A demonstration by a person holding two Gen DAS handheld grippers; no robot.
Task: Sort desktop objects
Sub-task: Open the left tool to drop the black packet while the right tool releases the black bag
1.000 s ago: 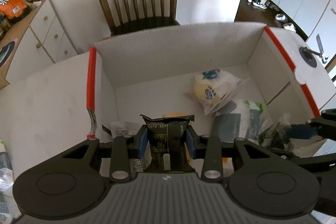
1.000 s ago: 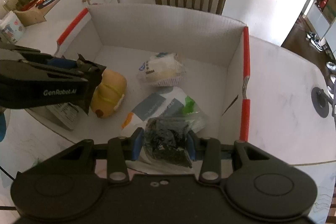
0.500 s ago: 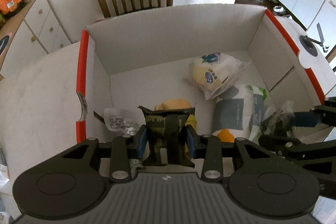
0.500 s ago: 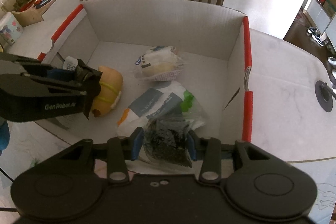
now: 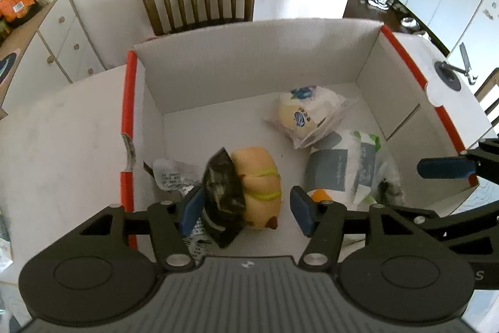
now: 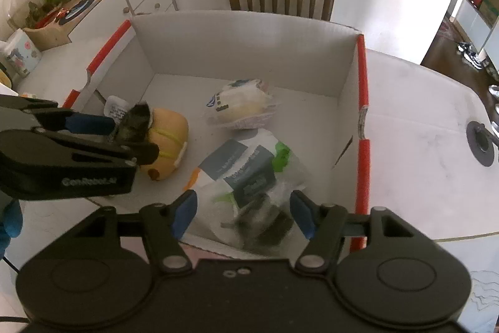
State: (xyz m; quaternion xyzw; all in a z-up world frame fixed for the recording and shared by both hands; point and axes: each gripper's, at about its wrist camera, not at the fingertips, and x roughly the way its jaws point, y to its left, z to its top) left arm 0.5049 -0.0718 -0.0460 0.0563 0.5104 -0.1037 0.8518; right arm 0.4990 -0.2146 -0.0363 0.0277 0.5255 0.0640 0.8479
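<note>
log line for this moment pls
phase: release into box | left gripper: open, dark packet dropping beside plush toy | right gripper: open, clear snack bag blurred, falling

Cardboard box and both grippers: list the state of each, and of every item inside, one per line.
Cardboard box: open-topped.
Left gripper: open, dark packet against one finger.
Right gripper: open.
Dark packet: tilted against the plush.
Clear dark snack bag: blurred, between the open fingers.
Plush: lying on its side.
Bread bag: sealed, lying down.
Tissue pack: lying flat.
</note>
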